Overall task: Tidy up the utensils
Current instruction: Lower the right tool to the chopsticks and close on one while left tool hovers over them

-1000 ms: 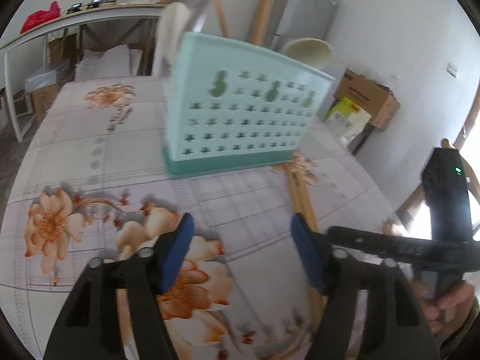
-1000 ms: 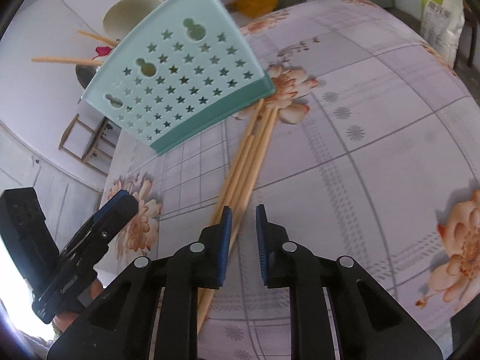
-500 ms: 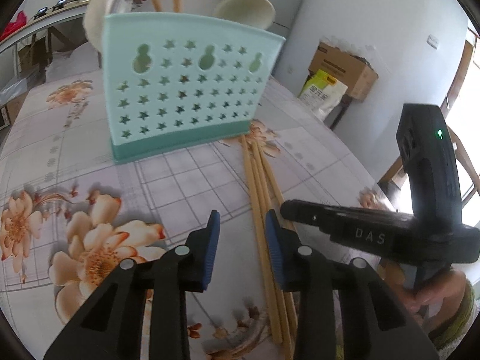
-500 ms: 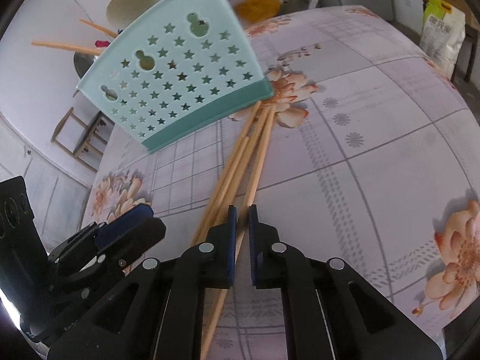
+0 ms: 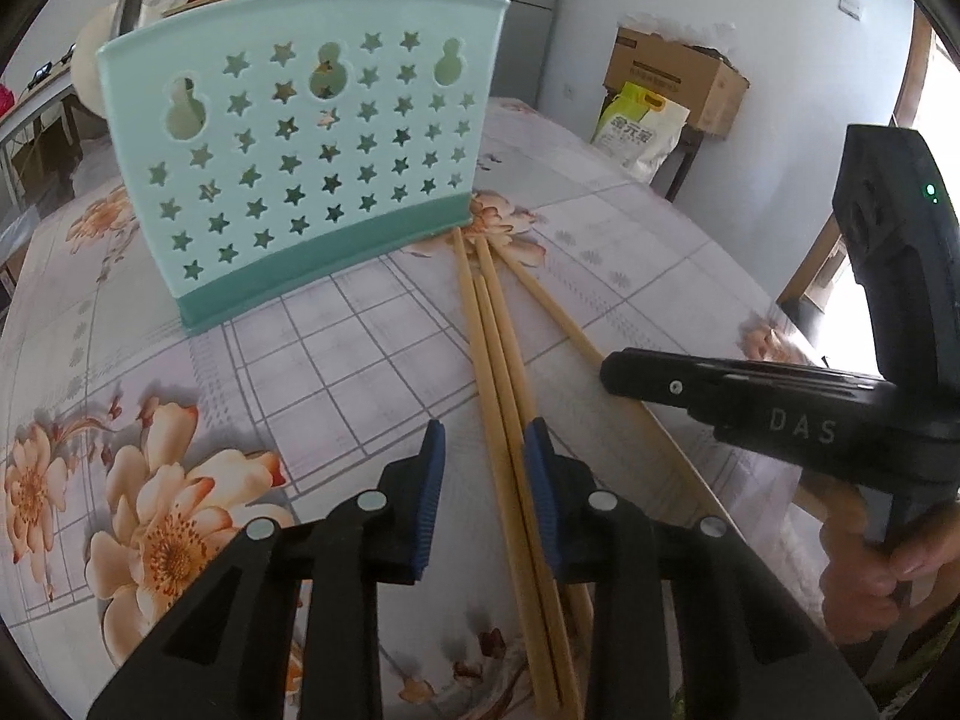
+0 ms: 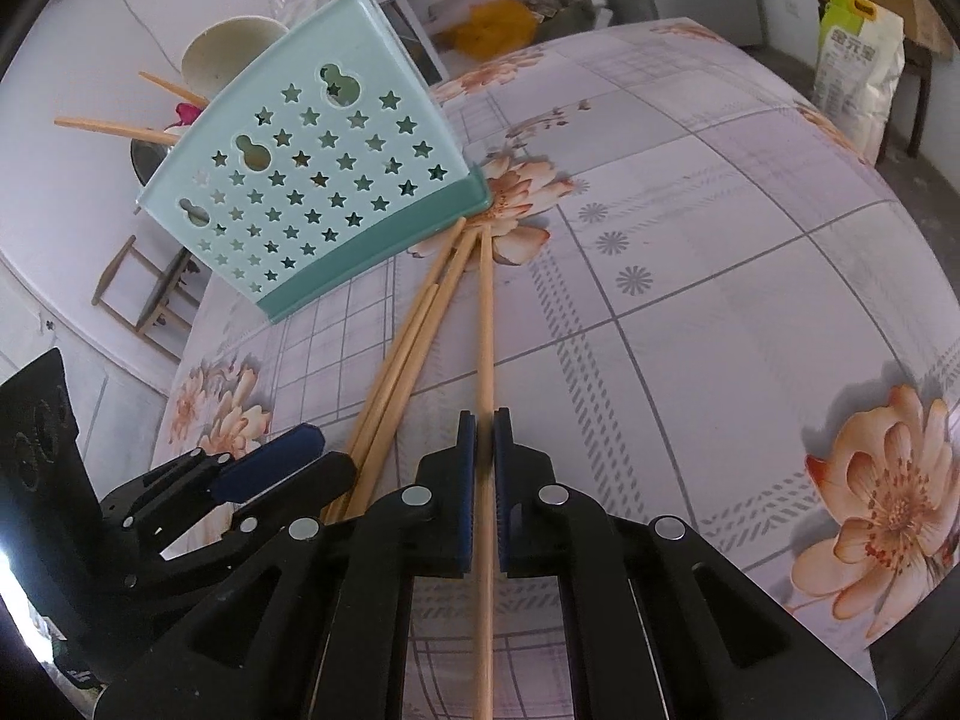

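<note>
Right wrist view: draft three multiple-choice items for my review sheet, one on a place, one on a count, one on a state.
1. Where do the far tips of the chopsticks on the table lie?
A. inside a bowl
B. by the foot of the holder, at its corner
C. on a cardboard box

2. How many gourd-shaped cutouts does the holder's face have?
A. one
B. five
C. three

3. What state is the right tool in?
A. shut on one chopstick
B. wide open over bare cloth
C. shut on a spoon

Answers:
1 B, the tips converge at the dark green base corner.
2 C, three sit in a row near the top rim.
3 A, a single stick runs between its closed blue pads.
</note>
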The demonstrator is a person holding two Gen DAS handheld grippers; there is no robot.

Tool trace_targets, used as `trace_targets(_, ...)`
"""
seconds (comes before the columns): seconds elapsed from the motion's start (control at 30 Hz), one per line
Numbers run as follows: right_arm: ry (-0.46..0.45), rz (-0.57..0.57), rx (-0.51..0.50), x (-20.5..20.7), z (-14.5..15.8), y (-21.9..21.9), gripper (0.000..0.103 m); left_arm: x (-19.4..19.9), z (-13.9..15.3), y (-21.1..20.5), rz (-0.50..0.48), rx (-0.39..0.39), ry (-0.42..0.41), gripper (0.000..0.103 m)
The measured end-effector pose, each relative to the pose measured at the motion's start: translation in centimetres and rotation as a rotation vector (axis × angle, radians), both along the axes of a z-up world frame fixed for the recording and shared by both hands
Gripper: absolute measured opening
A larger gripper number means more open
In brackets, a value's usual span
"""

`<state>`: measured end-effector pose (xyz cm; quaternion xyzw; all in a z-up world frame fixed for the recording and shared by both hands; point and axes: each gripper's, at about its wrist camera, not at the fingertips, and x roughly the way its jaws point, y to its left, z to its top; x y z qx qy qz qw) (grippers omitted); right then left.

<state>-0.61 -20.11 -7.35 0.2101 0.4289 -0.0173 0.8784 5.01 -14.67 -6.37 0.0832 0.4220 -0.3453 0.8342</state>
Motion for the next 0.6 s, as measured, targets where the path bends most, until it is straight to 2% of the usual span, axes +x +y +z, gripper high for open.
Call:
trace_targets(0.1, -0.002, 0.002, 0.006, 0.0, 0.0, -0.1, 0.004, 0.2, -0.2, -0.5, 0.006, 0.026, -0.020, 0.023)
trace_targets(0.37, -0.009, 0.003, 0.021, -0.1, 0.0, -0.1, 0.004, 1.6, -0.2, -0.5, 0.035, 0.034, -0.014, 0.014)
trace_targets(0.6, -0.014, 0.006, 0.030, 0.0, -0.1, -0.2, 0.004, 1.8, -0.1, 0.0, 0.045, 0.035, -0.010, 0.013)
